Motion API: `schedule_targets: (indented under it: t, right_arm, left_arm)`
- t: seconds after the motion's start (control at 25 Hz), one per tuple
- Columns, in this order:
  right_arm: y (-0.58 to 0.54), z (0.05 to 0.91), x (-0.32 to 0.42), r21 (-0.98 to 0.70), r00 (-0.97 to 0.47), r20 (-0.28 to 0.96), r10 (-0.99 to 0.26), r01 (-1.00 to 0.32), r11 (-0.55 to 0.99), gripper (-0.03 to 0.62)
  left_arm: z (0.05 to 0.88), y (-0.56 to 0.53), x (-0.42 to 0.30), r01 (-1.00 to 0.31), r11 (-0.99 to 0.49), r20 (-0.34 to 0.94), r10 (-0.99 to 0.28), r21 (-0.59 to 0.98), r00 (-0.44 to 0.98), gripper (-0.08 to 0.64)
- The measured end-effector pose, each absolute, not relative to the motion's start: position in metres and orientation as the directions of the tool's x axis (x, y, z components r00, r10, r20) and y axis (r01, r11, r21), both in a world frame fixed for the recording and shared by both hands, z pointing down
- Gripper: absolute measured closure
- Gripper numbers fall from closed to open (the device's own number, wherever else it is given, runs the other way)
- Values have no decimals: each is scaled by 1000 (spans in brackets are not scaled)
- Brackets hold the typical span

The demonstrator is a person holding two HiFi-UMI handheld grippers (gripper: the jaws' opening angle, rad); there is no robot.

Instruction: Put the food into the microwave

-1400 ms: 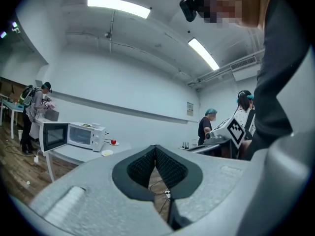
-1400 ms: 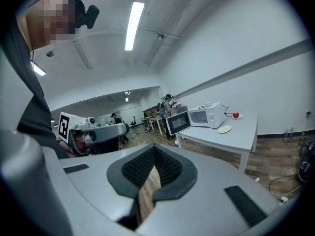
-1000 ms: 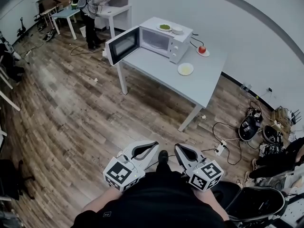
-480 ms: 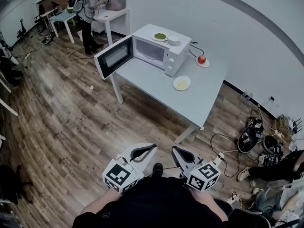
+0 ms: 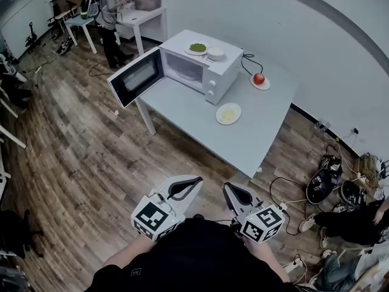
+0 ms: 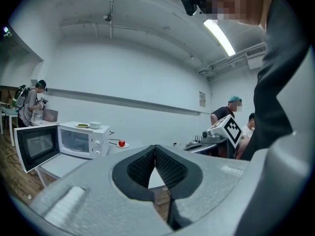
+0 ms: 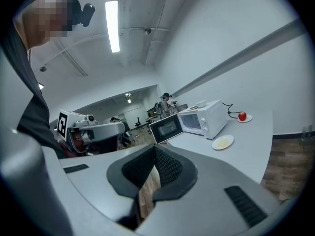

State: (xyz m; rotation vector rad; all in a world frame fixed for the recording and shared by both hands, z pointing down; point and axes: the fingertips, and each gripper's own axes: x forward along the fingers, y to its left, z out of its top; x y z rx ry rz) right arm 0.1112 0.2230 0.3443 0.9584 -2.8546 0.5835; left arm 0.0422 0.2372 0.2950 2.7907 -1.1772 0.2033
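Looking down, head view: white microwave (image 5: 209,72) with its door (image 5: 135,79) swung open stands upper centre on the grey table (image 5: 194,117); plate of pale food (image 5: 228,113) lies on the table just lower right of it.
Head view, bottom centre: left gripper (image 5: 196,182) and right gripper (image 5: 228,189), both well apart from the table.
Left gripper view: jaws together, nothing between them; microwave at left middle.
Right gripper view: jaws together, empty; plate of pale food at right middle on the table.
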Motion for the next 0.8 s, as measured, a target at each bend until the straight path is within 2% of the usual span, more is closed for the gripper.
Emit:
schedule_targets:
  t: [0.28,0.8]
  right_arm:
    - [194,357,125,-358,-794,196,-576,-605,711,578]
    - [101,364,113,-353,-762,232,-604,-645,678,578]
  left_arm:
    - [302,198,56,-703,-711,203,-684,33,701,551]
    - [302,97,50,-655,-756,179,-643,8,745,551]
